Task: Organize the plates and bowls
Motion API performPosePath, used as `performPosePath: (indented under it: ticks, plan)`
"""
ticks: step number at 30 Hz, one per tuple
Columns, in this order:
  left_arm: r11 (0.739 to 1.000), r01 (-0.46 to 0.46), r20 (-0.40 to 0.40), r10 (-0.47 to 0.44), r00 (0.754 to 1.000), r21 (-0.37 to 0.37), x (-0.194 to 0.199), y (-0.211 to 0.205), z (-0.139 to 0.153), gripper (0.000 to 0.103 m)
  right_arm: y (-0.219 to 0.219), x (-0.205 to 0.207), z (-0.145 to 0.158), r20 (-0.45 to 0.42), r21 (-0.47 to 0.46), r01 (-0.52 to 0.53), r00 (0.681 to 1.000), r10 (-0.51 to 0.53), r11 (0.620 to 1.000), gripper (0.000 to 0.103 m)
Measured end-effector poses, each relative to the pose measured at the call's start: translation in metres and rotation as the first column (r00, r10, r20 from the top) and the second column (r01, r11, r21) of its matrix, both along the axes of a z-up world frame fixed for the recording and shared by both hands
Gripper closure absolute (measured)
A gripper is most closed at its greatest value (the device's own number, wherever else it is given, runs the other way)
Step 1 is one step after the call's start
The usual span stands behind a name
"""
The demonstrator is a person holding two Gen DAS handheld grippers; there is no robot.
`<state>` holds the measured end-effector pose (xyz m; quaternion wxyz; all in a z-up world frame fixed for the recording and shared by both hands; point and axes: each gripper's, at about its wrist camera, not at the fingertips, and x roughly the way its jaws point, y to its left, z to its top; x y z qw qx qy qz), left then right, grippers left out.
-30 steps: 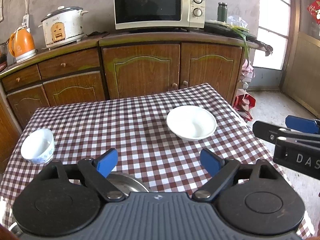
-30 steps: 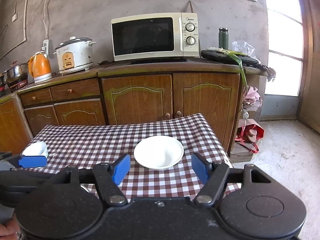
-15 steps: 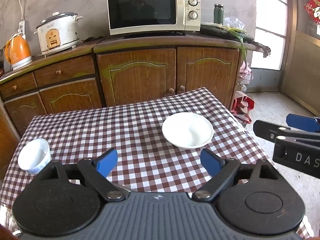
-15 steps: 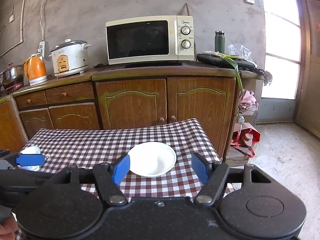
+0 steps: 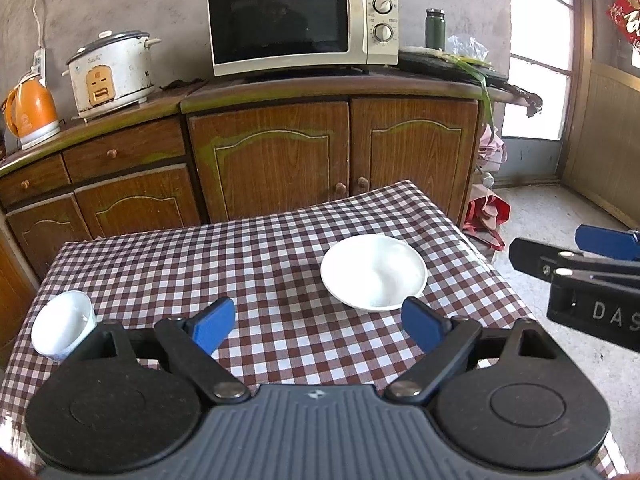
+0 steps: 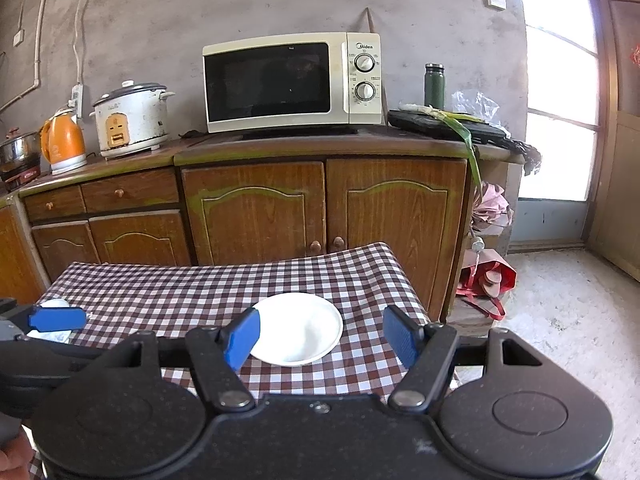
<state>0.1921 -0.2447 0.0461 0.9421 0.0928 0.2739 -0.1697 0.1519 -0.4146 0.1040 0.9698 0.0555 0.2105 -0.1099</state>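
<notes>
1. One wide white bowl [image 5: 374, 272], right of centre on the checked tablecloth [image 5: 248, 264], upright, with nothing visible inside.
2. One small white cup [image 5: 63, 326], near the left edge of the same cloth, well apart from the bowl; tilted slightly toward the camera in the left wrist view, mostly hidden behind a blue pad in the right wrist view.
3. One cream microwave [image 5: 303, 22], one white rice cooker [image 5: 112, 74], one orange kettle [image 5: 30, 114] and one dark green flask [image 5: 435, 29], all in a row on the wooden cabinet [image 5: 280, 160] behind the table.
4. One metal pot [image 6: 18, 151], seen only at the far left of the right wrist view, beside the kettle.
5. One red bag [image 6: 486, 282] on the floor to the right of the table.
6. Two grippers, each with two blue pads.
7. Left gripper [image 5: 318, 324]: held above the near edge of the table, level, pointing toward the cabinet; fingers spread wide, gripping nothing; bowl just beyond its right pad, cup off to its left.
8. Right gripper [image 6: 320, 338]: held beside the left one, out past the right edge of the table as seen from the left wrist; fingers likewise spread wide and bare; bowl framed between the two pads, not touched by either.
9. Bit of a hand visible at the lower left corner of the right wrist view, under the left gripper's body.
</notes>
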Motion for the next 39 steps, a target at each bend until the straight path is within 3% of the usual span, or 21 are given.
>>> performPosePath:
  ticks: [39]
  plan:
    - [0.999, -0.033, -0.047, 0.033, 0.998, 0.008, 0.052, -0.004, -0.024, 0.009, -0.018, 0.060, -0.027, -0.051, 0.014, 0.018, 0.999, -0.017, 1.000, 0.023]
